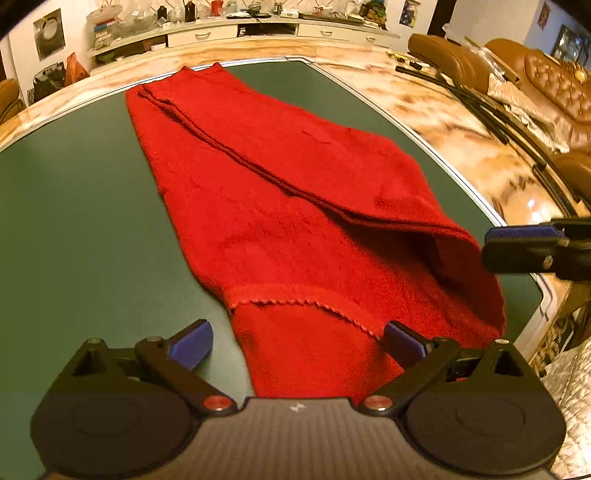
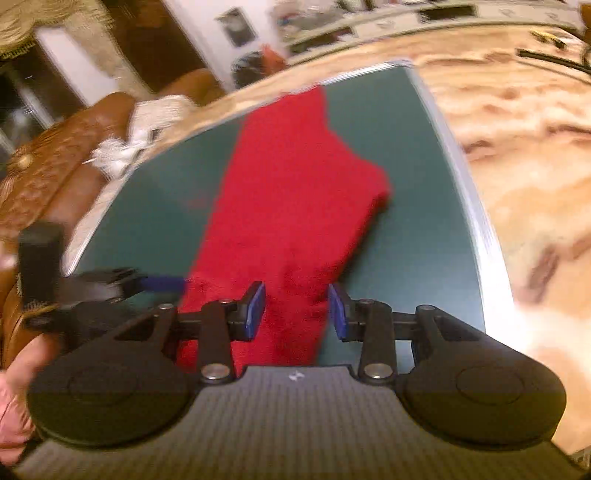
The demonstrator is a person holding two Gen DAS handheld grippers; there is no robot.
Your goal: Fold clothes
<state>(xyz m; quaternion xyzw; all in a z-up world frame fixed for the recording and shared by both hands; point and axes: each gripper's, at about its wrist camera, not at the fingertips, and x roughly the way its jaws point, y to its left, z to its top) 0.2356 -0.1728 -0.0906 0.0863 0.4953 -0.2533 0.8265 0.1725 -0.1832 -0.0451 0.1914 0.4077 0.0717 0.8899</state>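
Nearest in the left wrist view, the left gripper [image 1: 297,341] has its two blue-padded fingers [image 1: 194,345] spread wide, and the near end of a red knitted garment [image 1: 295,206] lies in the gap between them; the right-hand pad sits at the cloth's edge, the left-hand pad stands off it over bare green table top [image 1: 81,206], so nothing is pinched. Just ahead of the fingers a scalloped hem band crosses the cloth, and beyond it the garment runs away lengthwise, folded over on itself with a doubled edge slanting from the far left corner down toward the right. To the right of the fingers, at the frame's edge, the right gripper [image 1: 524,245] reaches in beside the garment's raised right fold. In the blurred right wrist view, the right gripper [image 2: 297,312] holds its fingers partly apart with a strip of red cloth lying between them, neither pad visibly pressing on it; whether they touch it I cannot tell. Left of those fingers the left gripper [image 2: 162,284] shows at the cloth's edge. Farther off lie the table's pale rim, marbled floor [image 1: 424,110], a brown leather sofa [image 1: 554,81] and a cluttered white shelf unit [image 1: 236,26].
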